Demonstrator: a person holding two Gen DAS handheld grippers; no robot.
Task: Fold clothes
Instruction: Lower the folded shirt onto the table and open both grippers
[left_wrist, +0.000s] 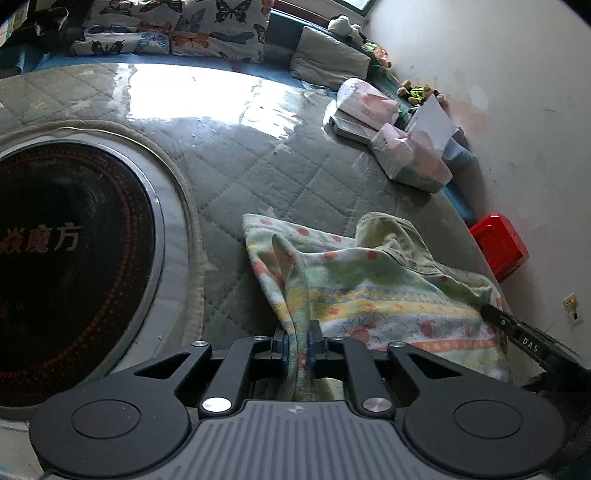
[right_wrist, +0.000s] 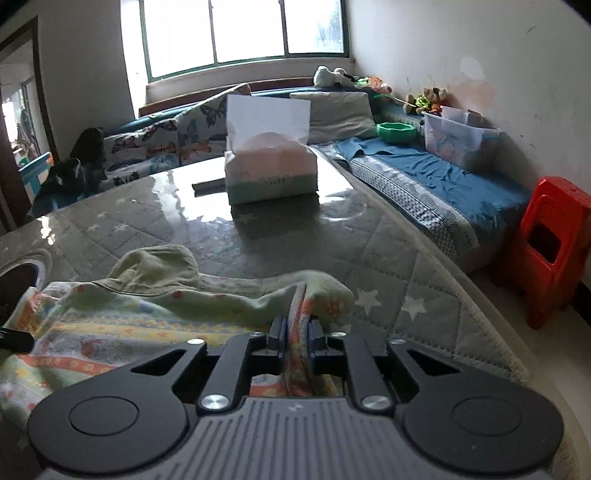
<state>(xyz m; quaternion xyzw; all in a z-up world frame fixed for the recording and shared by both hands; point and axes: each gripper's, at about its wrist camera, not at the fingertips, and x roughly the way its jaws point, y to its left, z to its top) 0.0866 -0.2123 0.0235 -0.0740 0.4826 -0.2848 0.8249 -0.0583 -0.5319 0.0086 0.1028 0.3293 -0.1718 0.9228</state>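
A pale green and yellow patterned child's garment (left_wrist: 376, 280) lies crumpled on the grey quilted table cover (left_wrist: 251, 177). My left gripper (left_wrist: 297, 345) is shut on a bunched fold of the garment at its near left edge. My right gripper (right_wrist: 297, 334) is shut on another bunched fold of the same garment (right_wrist: 147, 295) at its right end. The right gripper's body shows in the left wrist view (left_wrist: 532, 343) at the garment's far right. The left gripper's tip shows at the left edge of the right wrist view (right_wrist: 14, 339).
A round black heater plate (left_wrist: 66, 258) is set in the table at the left. Tissue packs (left_wrist: 410, 162) sit at the table's far right; one (right_wrist: 271, 173) stands ahead of the right gripper. A red plastic stool (right_wrist: 550, 247) stands right of the table. A blue-covered sofa (right_wrist: 443, 181) runs along the wall.
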